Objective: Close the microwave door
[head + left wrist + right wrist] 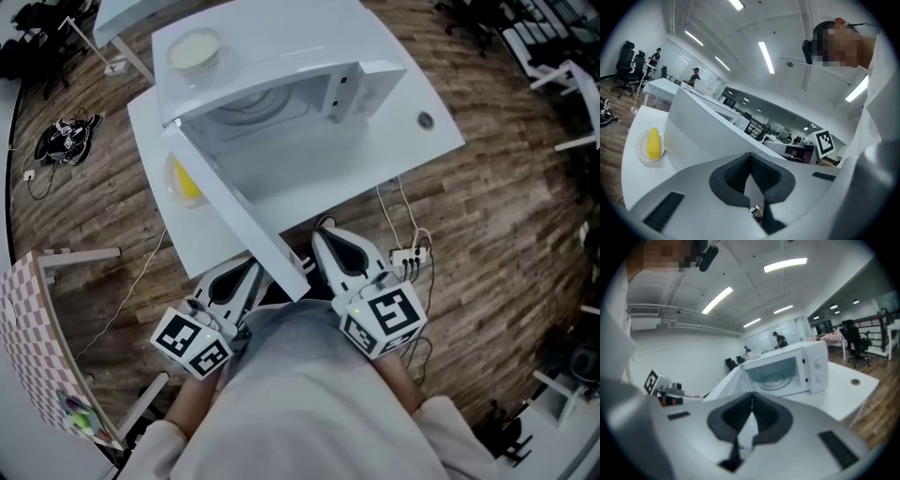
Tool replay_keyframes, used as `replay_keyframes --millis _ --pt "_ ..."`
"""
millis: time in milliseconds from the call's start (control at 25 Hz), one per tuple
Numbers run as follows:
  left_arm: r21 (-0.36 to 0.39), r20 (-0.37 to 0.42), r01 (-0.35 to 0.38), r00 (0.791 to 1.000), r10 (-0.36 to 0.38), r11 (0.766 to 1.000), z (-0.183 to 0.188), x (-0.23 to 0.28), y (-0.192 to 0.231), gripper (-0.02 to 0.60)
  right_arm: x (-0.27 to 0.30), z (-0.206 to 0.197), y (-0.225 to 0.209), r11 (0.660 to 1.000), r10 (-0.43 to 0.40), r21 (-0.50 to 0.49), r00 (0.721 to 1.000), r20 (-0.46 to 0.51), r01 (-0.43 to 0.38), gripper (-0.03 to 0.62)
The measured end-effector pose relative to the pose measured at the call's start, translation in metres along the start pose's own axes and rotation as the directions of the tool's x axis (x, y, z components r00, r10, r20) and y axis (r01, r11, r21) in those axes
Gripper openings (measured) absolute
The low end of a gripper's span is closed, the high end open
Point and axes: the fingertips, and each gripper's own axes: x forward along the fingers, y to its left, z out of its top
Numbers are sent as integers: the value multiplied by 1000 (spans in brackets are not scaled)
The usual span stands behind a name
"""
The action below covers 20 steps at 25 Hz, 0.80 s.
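A white microwave [281, 56] stands on a white table [412, 103] with its cavity facing me. Its door [234, 202] is swung wide open and reaches out past the table's near edge. My left gripper [251, 272] is shut and empty, just left of the door's free end. My right gripper [325, 232] is shut and empty too, just right of that end, by the table edge. The right gripper view shows the microwave [813, 366], its open door [724, 383] and the glass turntable [774, 379] beyond the right gripper [751, 398]. The left gripper [750, 157] faces the door's outer side [708, 126].
A bowl [194, 49] sits on top of the microwave. A plate with a yellow corn cob [185, 180] lies on the table left of the door, and the corn cob [654, 143] shows in the left gripper view. Cables and a power strip [410, 256] lie on the wooden floor. A chequered board [28, 337] stands at the left.
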Motion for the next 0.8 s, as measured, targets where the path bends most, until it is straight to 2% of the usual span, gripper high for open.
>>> replay_keyframes --millis 800 --pt "-12 -18 41 999 -42 999 5 24 -3 17 -6 6 -25 998 -46 35 999 15 46 23"
